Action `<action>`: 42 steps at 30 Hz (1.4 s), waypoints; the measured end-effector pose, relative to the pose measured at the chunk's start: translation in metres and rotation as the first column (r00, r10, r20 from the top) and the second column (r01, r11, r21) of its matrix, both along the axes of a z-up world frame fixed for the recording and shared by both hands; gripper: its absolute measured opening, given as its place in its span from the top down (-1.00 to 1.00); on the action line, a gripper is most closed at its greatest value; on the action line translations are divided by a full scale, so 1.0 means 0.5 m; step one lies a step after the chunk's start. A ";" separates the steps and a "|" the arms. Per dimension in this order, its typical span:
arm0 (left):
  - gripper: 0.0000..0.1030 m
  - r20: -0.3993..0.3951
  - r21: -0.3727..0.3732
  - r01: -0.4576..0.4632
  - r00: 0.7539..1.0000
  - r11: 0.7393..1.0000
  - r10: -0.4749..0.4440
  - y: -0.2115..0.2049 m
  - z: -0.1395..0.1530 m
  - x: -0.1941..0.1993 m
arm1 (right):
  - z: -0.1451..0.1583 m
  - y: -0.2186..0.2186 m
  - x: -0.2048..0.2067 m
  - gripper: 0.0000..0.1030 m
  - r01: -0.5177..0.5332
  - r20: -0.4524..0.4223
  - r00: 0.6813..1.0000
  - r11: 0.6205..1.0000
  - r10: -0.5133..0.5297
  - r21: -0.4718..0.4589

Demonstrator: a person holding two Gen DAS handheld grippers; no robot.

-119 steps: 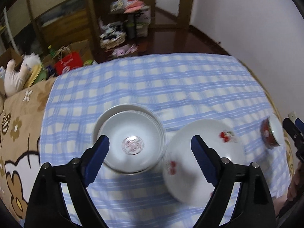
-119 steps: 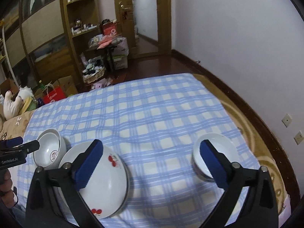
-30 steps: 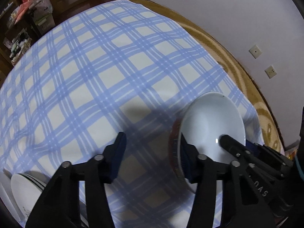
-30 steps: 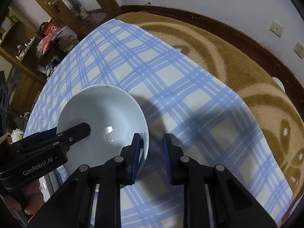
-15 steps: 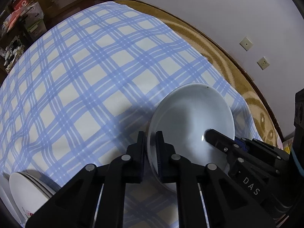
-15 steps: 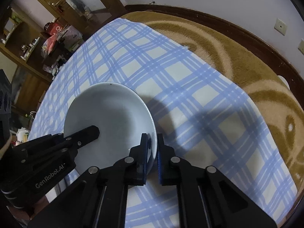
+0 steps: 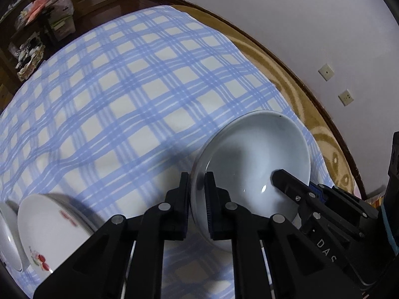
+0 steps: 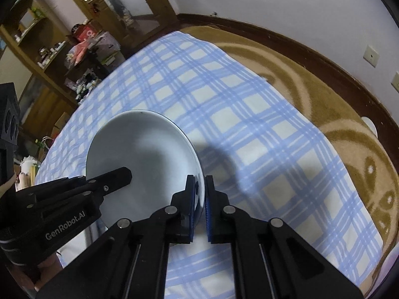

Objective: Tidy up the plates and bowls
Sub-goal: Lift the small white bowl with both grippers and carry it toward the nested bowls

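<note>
Left gripper [image 7: 197, 199]: clamped on the white bowl's [image 7: 259, 154] left rim.
Right gripper [image 8: 199, 206]: clamped on the bowl's opposite rim.
Bowl: above the checked cloth [image 7: 119, 104].
Cherry plate [image 7: 52, 231]: left of bowl.

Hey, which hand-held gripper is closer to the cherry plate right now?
Left. The left hand-held gripper grips the white bowl's rim nearest the cherry plate; the right hand-held gripper clamps the opposite rim, farther away.
</note>
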State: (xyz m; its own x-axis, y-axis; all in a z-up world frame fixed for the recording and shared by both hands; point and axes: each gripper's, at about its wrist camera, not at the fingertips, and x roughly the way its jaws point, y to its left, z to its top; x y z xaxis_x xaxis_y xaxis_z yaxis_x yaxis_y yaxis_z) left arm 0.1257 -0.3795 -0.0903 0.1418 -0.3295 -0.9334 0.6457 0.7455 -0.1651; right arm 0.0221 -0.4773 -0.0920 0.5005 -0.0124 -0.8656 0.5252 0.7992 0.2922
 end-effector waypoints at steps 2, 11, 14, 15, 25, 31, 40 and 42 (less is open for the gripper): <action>0.78 0.020 -0.004 -0.004 1.000 1.000 0.004 0.022 0.019 -0.002 | 0.013 0.018 0.003 0.84 -0.016 0.016 1.000 1.000 0.016 -0.008; 0.78 0.044 -0.018 -0.076 0.996 0.997 0.077 0.130 0.073 0.002 | 0.066 0.112 0.022 0.84 -0.105 0.060 0.993 0.994 0.106 -0.018; 0.78 0.043 -0.029 -0.108 0.993 0.994 0.109 0.174 0.087 0.000 | 0.079 0.143 0.027 0.85 -0.132 0.067 0.989 0.991 0.133 -0.019; 0.78 0.045 -0.033 -0.118 0.992 0.992 0.120 0.189 0.091 0.000 | 0.084 0.154 0.029 0.85 -0.145 0.070 0.987 0.989 0.146 -0.021; 0.77 0.060 -0.047 -0.220 0.973 0.974 0.223 0.349 0.132 -0.001 | 0.128 0.282 0.061 0.85 -0.262 0.102 0.959 0.964 0.266 -0.049; 0.77 0.088 -0.035 -0.266 0.959 0.963 0.268 0.444 0.152 -0.010 | 0.145 0.382 0.080 0.85 -0.363 0.115 0.921 0.928 0.371 -0.084; 0.76 0.094 -0.043 -0.364 0.926 0.931 0.366 0.563 0.164 0.008 | 0.158 0.484 0.123 0.84 -0.460 0.131 0.873 0.882 0.470 -0.103; 0.77 0.095 -0.049 -0.379 0.919 0.924 0.382 0.583 0.166 0.014 | 0.161 0.501 0.137 0.85 -0.485 0.130 0.859 0.868 0.495 -0.108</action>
